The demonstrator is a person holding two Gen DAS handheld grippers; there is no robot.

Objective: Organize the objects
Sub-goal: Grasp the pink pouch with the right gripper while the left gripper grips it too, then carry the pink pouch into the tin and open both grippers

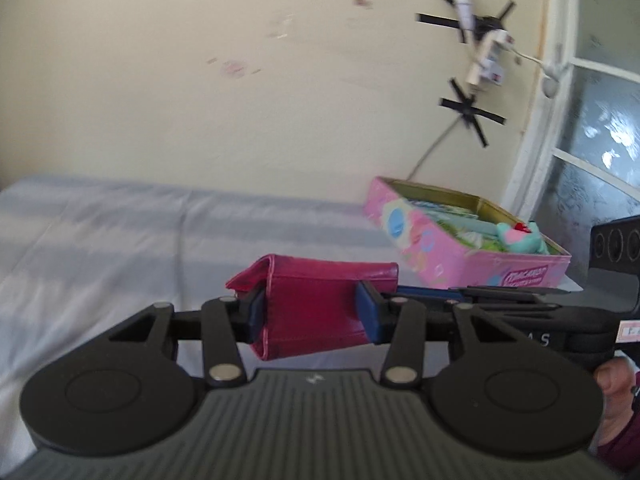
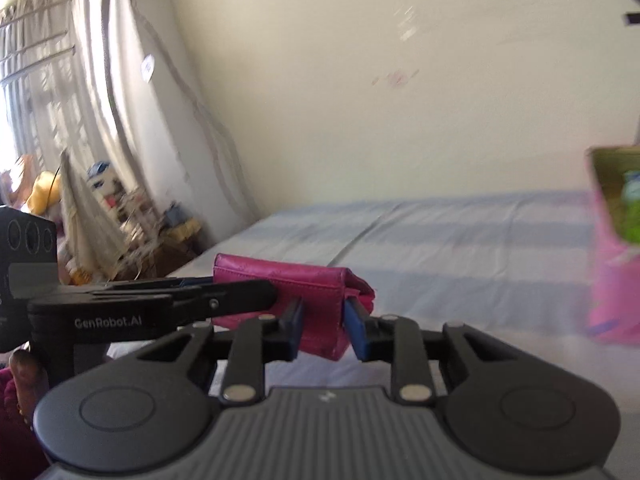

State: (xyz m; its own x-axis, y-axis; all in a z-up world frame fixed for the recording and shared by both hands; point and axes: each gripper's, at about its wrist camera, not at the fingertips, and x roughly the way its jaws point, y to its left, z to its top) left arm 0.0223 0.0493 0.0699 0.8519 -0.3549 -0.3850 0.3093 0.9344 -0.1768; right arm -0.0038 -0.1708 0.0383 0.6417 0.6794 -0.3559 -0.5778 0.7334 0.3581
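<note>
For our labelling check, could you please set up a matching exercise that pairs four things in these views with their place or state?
Things:
1. magenta wallet
2. pink tin box
3. teal plush toy
4. black tape crosses

Place or state:
A. stuck on the cream wall
B. lying inside the open box
C. clamped between the pads of both the left tool and the right tool
D. standing open on the striped sheet, near the window frame

Pairs: 1-C, 2-D, 3-B, 4-A
</note>
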